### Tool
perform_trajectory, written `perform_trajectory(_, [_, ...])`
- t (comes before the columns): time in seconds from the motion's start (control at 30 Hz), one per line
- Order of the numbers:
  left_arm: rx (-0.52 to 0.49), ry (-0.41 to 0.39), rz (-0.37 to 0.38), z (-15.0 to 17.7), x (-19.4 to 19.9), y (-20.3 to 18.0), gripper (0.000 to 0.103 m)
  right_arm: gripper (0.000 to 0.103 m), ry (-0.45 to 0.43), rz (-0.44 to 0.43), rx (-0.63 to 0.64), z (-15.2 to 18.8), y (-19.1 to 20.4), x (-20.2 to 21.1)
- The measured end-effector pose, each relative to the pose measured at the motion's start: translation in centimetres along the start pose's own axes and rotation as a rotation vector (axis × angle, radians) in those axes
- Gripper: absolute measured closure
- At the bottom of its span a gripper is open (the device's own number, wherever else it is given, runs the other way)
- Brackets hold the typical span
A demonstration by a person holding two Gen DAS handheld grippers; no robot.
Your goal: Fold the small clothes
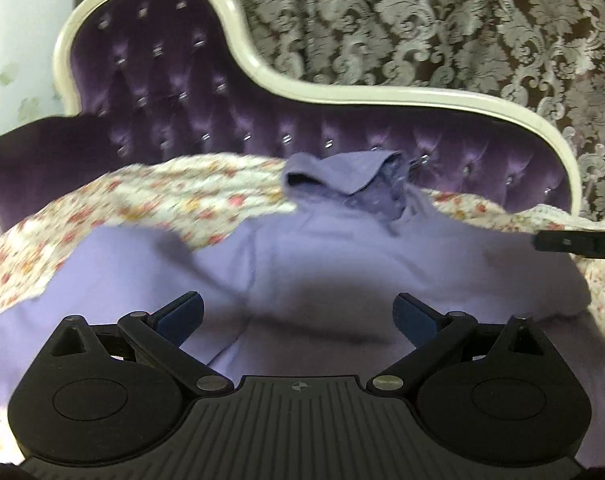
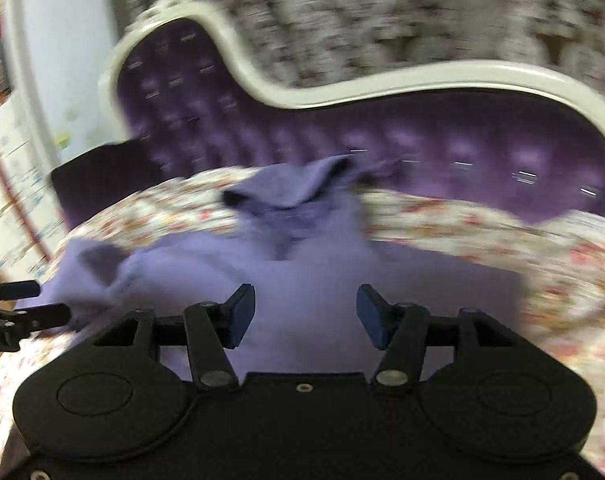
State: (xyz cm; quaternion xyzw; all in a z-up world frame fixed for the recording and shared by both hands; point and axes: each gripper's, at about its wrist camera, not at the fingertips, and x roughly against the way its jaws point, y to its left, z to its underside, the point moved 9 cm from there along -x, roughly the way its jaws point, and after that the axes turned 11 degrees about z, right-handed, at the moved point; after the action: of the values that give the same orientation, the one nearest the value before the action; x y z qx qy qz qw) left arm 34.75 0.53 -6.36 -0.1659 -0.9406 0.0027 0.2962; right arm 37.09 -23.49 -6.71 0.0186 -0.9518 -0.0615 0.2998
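Home: tufted purple sofa (image 1: 262,120), damask curtain (image 1: 442,20)

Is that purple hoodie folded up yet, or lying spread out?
Mostly spread: the purple hoodie lies flat across the floral cover, hood crumpled at the top.

Both the left gripper (image 1: 298,314) and right gripper (image 2: 305,316) hold their fingers spread, empty.

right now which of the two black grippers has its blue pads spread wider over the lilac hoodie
The left gripper: its blue pads stand far apart. The right gripper is open too, but narrower. Neither grips the lilac hoodie on the floral-covered sofa.
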Motion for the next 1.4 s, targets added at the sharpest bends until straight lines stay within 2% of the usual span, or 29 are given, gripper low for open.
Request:
perform_trajectory(0.17, [-0.041,0.004,-0.027,-0.7,-3.9,-0.5,0.001,0.041,0.009,0.096,-0.135,-0.3,-7.4,0.2])
perform_trajectory(0.27, [-0.03,0.075,-0.045,0.8,-6.2,0.4,0.001,0.041,0.022,0.133,-0.209,-0.4,-11.0,-0.2])
perform_trajectory(0.37, [0.014,0.175,-0.037,3.6,-8.1,1.6,0.001,0.04,0.037,0.148,-0.283,-0.4,-13.8,-1.2])
perform_trajectory(0.4, [-0.003,0.174,-0.033,4.2,-8.2,1.8,0.001,0.04,0.051,0.147,-0.306,-0.3,-14.6,-1.7])
perform_trajectory(0.47, [-0.052,0.118,-0.039,4.8,-7.7,1.6,0.0,0.04,0.083,0.137,-0.333,0.2,-15.6,-2.7])
perform_trajectory(0.77, [-0.042,0.079,-0.034,4.9,-7.5,1.4,0.0,0.043,0.189,0.071,-0.38,1.6,-15.4,-8.0])
perform_trajectory(0.8, [-0.043,0.079,-0.034,4.9,-7.7,1.4,0.0,0.052,0.202,0.062,-0.39,1.7,-15.3,-8.4])
perform_trajectory(0.83, [-0.043,0.079,-0.034,4.8,-7.7,1.4,0.0,0.077,0.211,0.051,-0.392,1.8,-15.1,-8.8])
perform_trajectory(0.87, [-0.042,0.079,-0.033,4.9,-7.7,1.4,0.0,0.087,0.215,0.053,-0.37,1.7,-14.8,-8.9])
perform_trajectory(0.9, [-0.042,0.078,-0.032,4.9,-7.7,1.4,0.0,0.09,0.207,0.065,-0.317,1.4,-14.3,-9.0])
perform_trajectory(1.0, [-0.043,0.077,-0.033,4.8,-7.8,1.4,0.0,0.094,0.125,0.173,-0.089,-0.4,-13.1,-9.0])
perform_trajectory(1.1, [-0.042,0.075,-0.032,4.8,-7.8,1.4,0.0,0.099,0.108,0.266,-0.003,-0.9,-13.7,-10.0])
perform_trajectory(1.2, [-0.043,0.075,-0.032,4.8,-7.8,1.4,0.0,0.097,0.164,0.319,0.005,0.4,-14.9,-11.2])
perform_trajectory(1.23, [-0.042,0.075,-0.032,4.8,-7.9,1.4,0.0,0.089,0.148,0.317,-0.007,0.3,-15.1,-10.7])
perform_trajectory(1.33, [-0.043,0.071,-0.033,4.8,-7.8,1.4,0.0,0.083,0.055,0.254,-0.085,-0.8,-14.9,-7.4])
perform_trajectory(1.37, [-0.044,0.071,-0.034,4.8,-7.8,1.4,0.0,0.077,0.03,0.231,-0.093,-1.2,-14.4,-6.1])
perform_trajectory(1.4, [-0.043,0.071,-0.033,4.9,-7.8,1.4,0.0,0.057,0.003,0.209,-0.091,-1.3,-13.8,-4.7])
